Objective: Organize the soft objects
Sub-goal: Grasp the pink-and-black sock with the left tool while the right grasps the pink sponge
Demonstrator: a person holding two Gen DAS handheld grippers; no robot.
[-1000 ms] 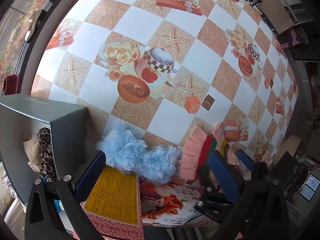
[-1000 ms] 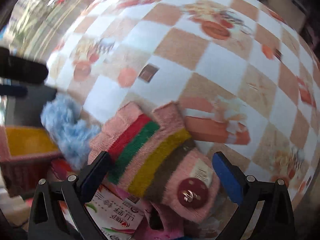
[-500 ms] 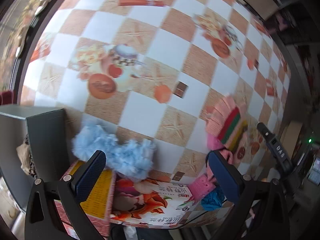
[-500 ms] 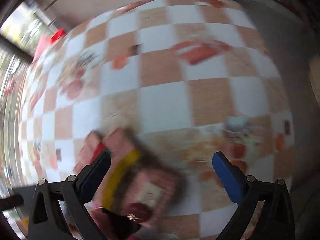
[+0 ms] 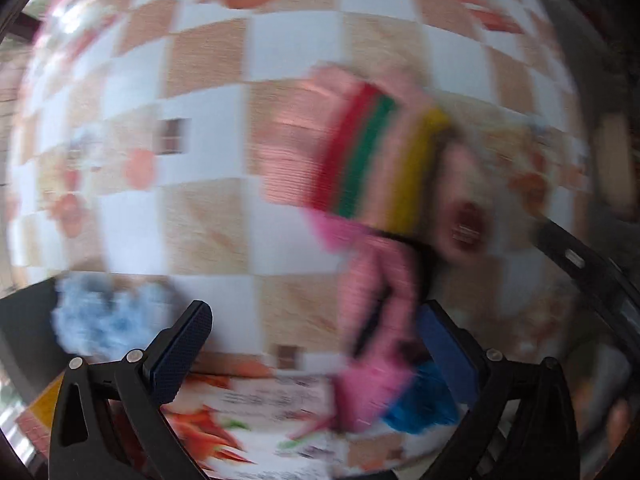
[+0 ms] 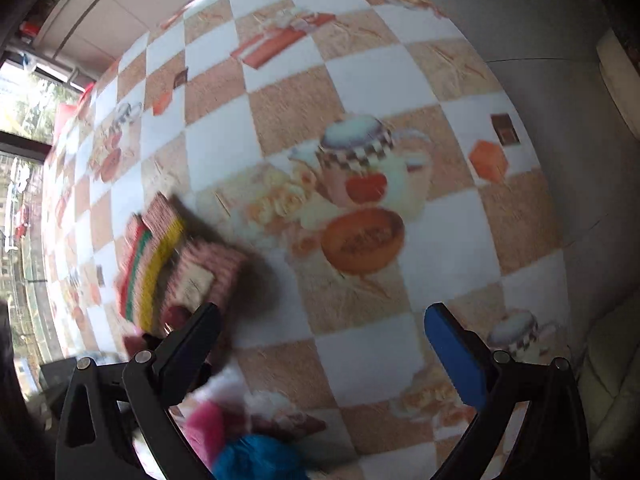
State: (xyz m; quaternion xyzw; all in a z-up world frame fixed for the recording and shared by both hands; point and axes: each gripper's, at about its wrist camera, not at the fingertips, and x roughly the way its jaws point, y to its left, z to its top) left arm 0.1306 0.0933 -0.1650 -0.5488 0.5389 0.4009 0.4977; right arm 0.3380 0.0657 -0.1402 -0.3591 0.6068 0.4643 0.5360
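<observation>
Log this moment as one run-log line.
left gripper: open, empty | right gripper: open, empty | striped pink sock: on checked tablecloth | fluffy blue item: beside it | frames blurred

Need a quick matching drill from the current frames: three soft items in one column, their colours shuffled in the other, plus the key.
Items:
1. striped sock
2. fluffy ball
3. cloth by the left hand-held gripper

Colours:
A. light blue
B. bright pink
C. pink with red, green and yellow bands

Pairs: 1-C, 2-A, 3-B
</observation>
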